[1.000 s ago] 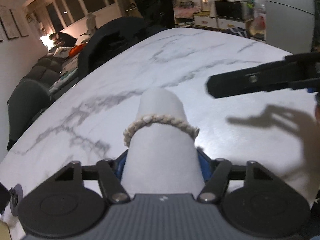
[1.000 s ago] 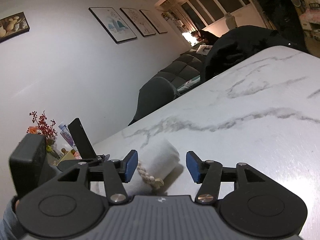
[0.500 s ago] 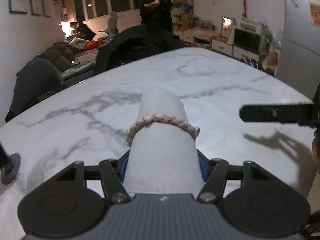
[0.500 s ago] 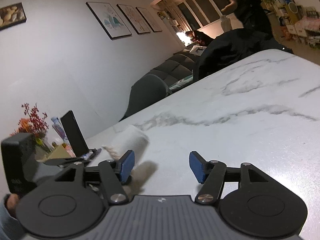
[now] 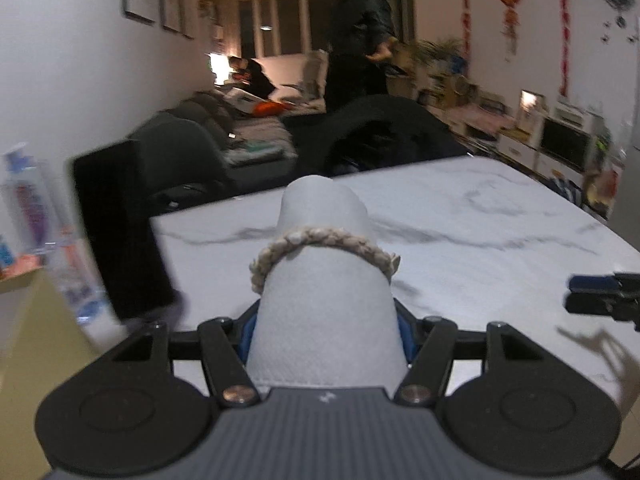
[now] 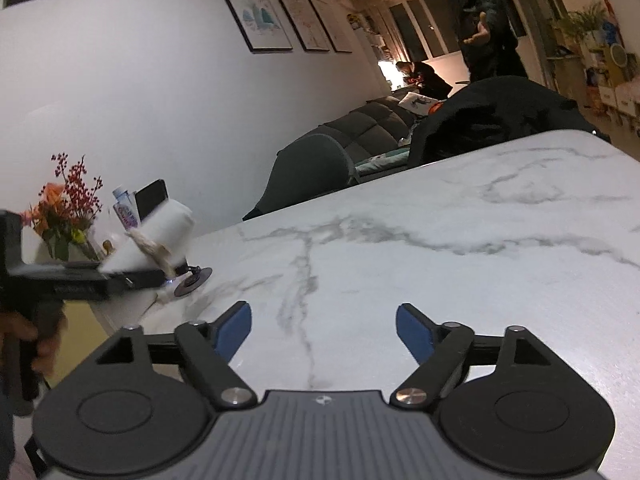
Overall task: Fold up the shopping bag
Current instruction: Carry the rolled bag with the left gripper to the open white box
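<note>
The shopping bag [image 5: 324,280] is rolled into a white bundle with a braided cord [image 5: 320,242] around its middle. My left gripper [image 5: 325,330] is shut on its near end and holds it above the marble table [image 5: 480,232]. In the right wrist view the same bag [image 6: 160,236] shows at the far left, raised over the table's left edge in the left gripper [image 6: 132,274]. My right gripper [image 6: 323,326] is open over the table with nothing between its blue pads; its fingers [image 5: 600,296] show at the right edge of the left wrist view.
A phone on a stand [image 5: 120,232] and a bottle [image 5: 36,216] sit at the table's left edge, beside flowers [image 6: 64,208]. Dark chairs [image 6: 312,172] and a sofa lie beyond the far edge. A person in dark clothes [image 6: 480,28] stands at the back.
My left gripper has carried the rolled bag up and to the left, toward the phone stand. My right gripper has stayed open and drawn back from the bag.
</note>
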